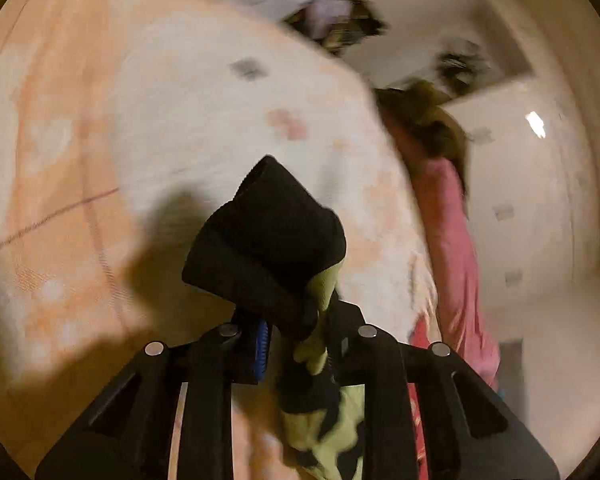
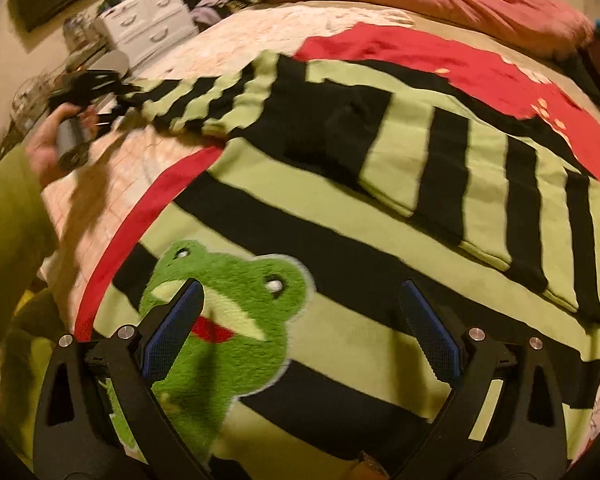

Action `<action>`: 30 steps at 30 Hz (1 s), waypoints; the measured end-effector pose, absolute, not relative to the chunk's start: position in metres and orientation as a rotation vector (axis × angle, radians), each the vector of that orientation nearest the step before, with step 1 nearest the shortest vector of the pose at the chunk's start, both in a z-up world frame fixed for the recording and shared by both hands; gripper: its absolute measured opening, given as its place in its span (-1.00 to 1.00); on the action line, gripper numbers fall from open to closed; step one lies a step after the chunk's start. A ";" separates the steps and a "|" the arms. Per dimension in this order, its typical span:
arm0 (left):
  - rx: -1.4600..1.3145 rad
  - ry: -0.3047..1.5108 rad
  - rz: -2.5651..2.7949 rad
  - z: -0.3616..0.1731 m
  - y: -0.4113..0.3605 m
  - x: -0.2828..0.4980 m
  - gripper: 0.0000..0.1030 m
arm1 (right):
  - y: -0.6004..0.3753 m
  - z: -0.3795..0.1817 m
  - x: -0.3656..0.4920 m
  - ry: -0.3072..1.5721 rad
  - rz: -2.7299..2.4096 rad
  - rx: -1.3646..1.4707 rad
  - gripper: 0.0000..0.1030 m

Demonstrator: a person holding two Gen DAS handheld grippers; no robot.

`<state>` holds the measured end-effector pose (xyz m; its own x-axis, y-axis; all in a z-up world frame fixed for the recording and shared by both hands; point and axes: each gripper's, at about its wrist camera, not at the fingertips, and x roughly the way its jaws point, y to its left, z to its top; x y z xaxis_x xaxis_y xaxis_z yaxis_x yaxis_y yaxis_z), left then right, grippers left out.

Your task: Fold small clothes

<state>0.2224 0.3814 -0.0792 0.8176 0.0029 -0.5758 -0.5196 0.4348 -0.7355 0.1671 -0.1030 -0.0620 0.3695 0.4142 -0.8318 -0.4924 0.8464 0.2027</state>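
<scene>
Sweater [image 2: 340,208], striped green-black knit with frog patch, spread on the bed [image 2: 260,28]: soft, light, limp. We clamp its cuff [image 1: 268,236] in the left gripper [image 1: 296,344]; right gripper [image 2: 300,332] hovers unclenched above the chest. Best held by cuffs and hems.

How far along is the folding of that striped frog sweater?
One sleeve of the green-and-black striped knitted sweater with the fluffy frog patch already lies folded across its body. The left gripper is shut on the other sleeve's black cuff, stretched out sideways. The right gripper hangs open over the frog. Folding that sleeve and the body remains.
</scene>
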 end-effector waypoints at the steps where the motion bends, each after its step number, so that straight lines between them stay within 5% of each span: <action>1: -1.024 0.540 0.320 -0.065 0.368 0.223 -0.60 | -0.110 -0.062 0.170 1.041 0.565 -0.069 0.80; 10: -0.546 0.576 -0.008 0.039 0.168 0.224 -0.60 | -0.223 -0.056 0.205 1.010 0.287 0.122 0.80; 19: -0.352 0.826 -0.213 -0.022 -0.008 0.241 -0.59 | -0.310 -0.048 0.212 0.956 0.109 0.257 0.80; 21: -0.320 0.895 -0.252 -0.041 -0.038 0.244 -0.41 | -0.319 -0.048 0.211 0.944 0.092 0.270 0.80; 23: -0.273 0.973 -0.306 -0.056 -0.061 0.244 0.14 | -0.327 -0.048 0.212 0.937 0.065 0.274 0.80; 30: -0.330 0.893 -0.408 -0.034 -0.047 0.222 0.26 | -0.337 -0.056 0.212 0.940 0.083 0.293 0.80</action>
<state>0.2223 -0.0474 -0.0341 0.5599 -0.4732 -0.6802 0.2039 0.8743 -0.4404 0.2121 -0.3372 -0.0564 0.5897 0.1972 -0.7832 0.0569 0.9572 0.2838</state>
